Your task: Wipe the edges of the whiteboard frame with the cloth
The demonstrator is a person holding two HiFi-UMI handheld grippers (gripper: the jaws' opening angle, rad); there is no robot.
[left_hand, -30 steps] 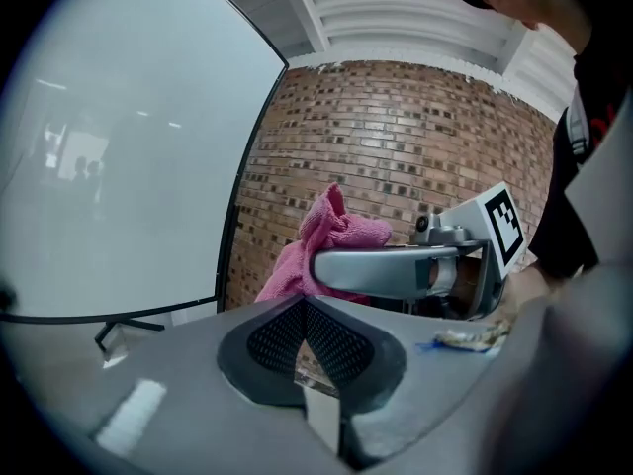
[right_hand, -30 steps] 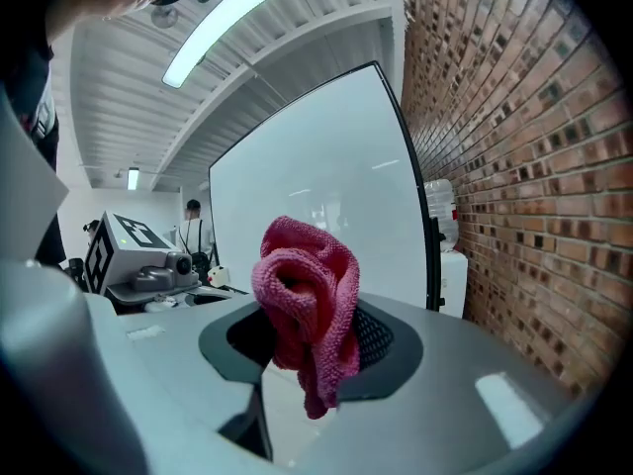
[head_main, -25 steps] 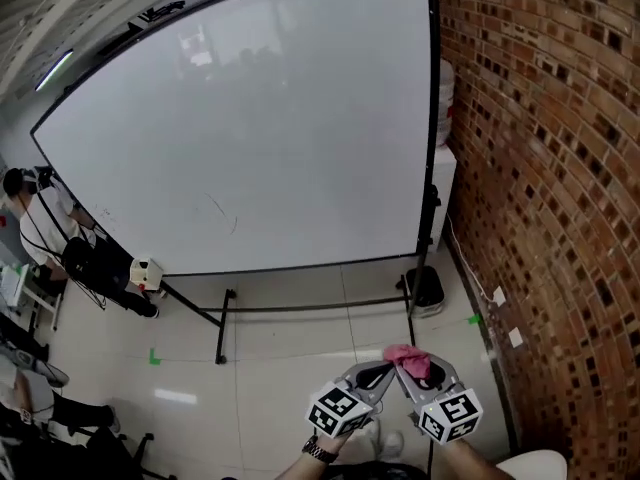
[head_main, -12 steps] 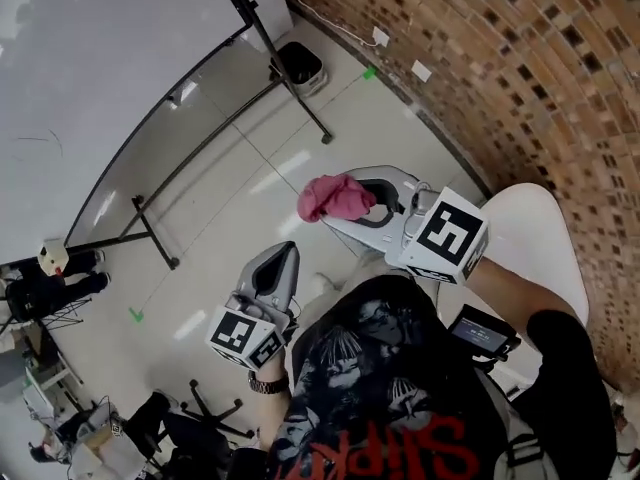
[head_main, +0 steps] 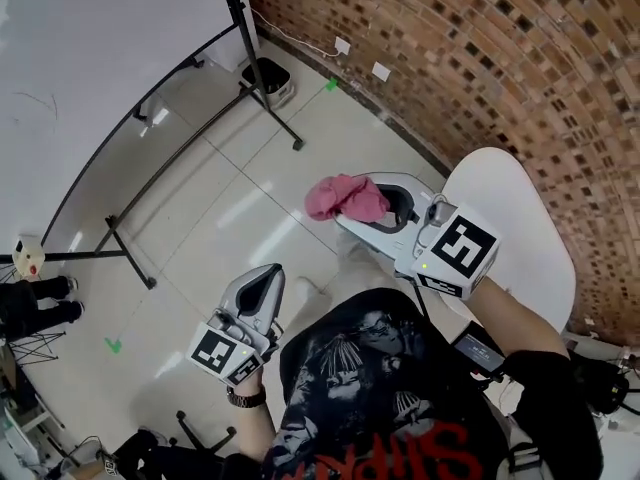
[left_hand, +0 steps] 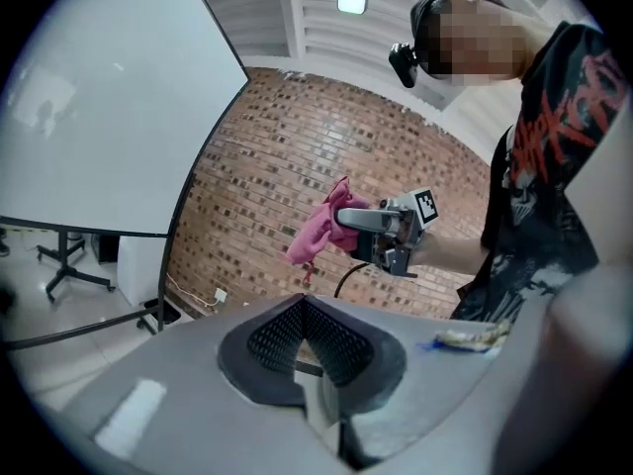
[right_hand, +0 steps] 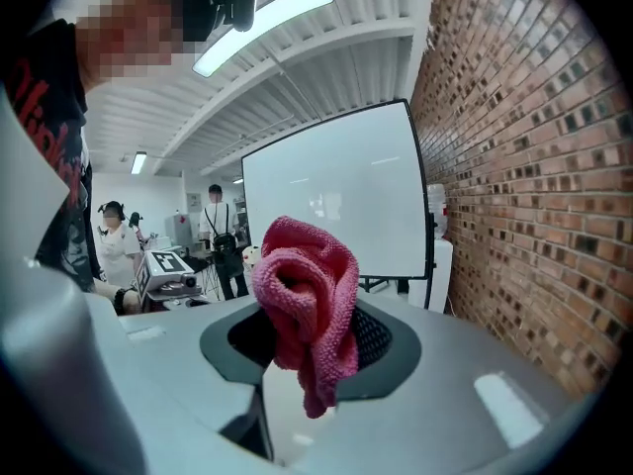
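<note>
- Right gripper (head_main: pixel 375 203): jaws clamped on the bunched pink cloth (head_main: pixel 345 197), held out in front of the torso, well apart from the whiteboard (head_main: pixel 70 78).
- Left gripper (head_main: pixel 266 280): jaws pressed together, nothing between them; held lower.
- Brick wall (head_main: pixel 480 58) stands beside the whiteboard.

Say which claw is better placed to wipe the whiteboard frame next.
Right, most likely. The right claw is shut on the pink cloth and points forward toward the whiteboard frame; the left claw is shut, empty, and sits lower and farther back.
</note>
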